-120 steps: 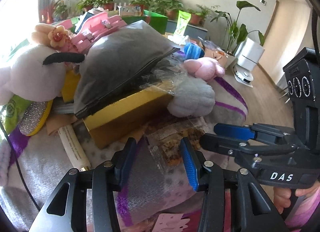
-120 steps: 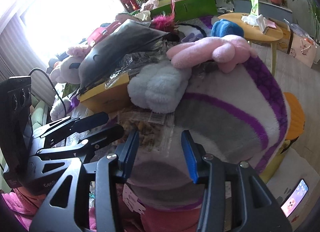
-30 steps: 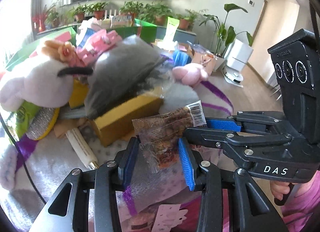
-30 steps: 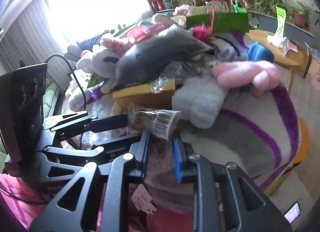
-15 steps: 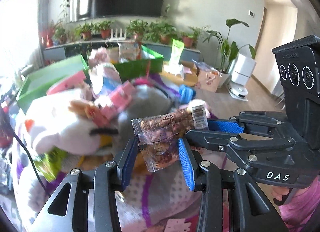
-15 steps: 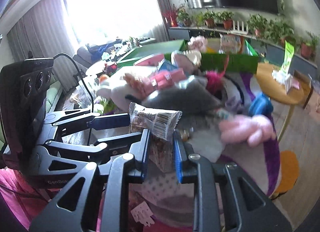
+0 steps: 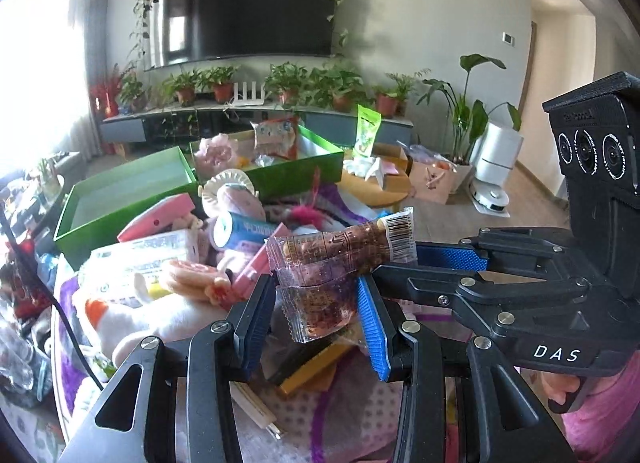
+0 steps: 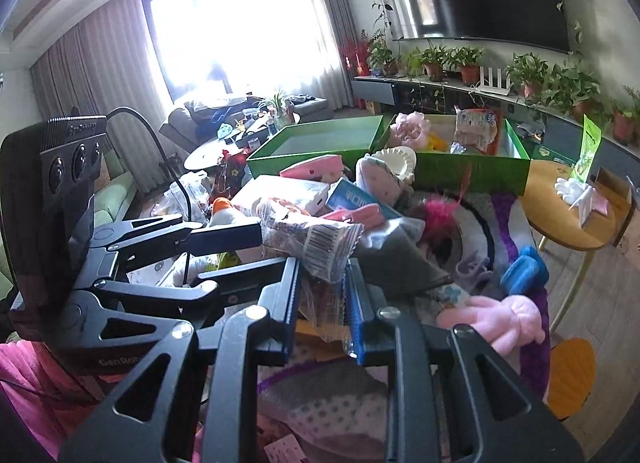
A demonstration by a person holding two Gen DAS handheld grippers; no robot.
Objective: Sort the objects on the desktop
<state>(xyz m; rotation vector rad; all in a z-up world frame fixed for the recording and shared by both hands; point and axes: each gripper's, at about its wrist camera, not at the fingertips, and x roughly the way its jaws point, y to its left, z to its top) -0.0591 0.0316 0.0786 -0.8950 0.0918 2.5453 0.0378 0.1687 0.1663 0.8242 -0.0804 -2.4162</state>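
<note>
A clear snack packet [image 7: 320, 275] with brown contents and a barcode end is held up above the cluttered pile. My left gripper [image 7: 316, 305] is shut on its lower part. My right gripper [image 8: 323, 297] is shut on the same packet [image 8: 320, 243] from the right side; it also shows in the left wrist view [image 7: 420, 259], its blue pad against the barcode end. Two green boxes stand behind the pile: an empty one [image 7: 120, 199] on the left and one [image 7: 304, 171] holding a pink plush and packets.
The pile holds a white plush [image 7: 160, 315], pink cases [image 7: 160, 217], a blue tube [image 7: 244, 229], a yellow box [image 7: 312, 367] and a pink plush [image 8: 508, 319]. A round wooden table [image 8: 568, 219] stands right. Plants line a TV shelf [image 7: 256, 103].
Both grippers closed on the snack packet and lifted it off the pile. The view has risen and tilted up, so the green boxes and the TV wall now show.
</note>
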